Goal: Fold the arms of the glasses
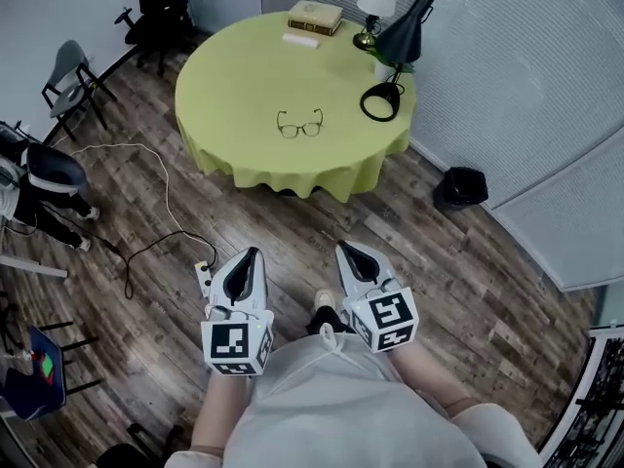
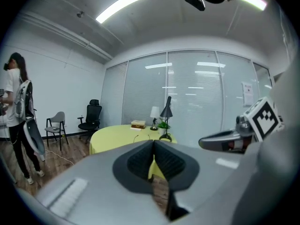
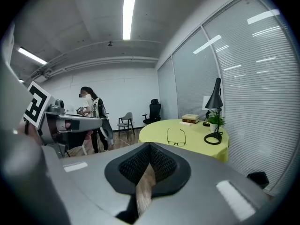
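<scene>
Glasses arms open, near bench front edge | left claw, right claw closed, empty, well short of bench | we risk nudging glasses off it.

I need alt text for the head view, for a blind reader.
Glasses with unfolded arms lie on a round yellow-clothed table, near a black desk lamp and a book. In the foreground a person holds the left tongs and right tongs, both shut and empty, over the wooden floor, short of the table.
</scene>
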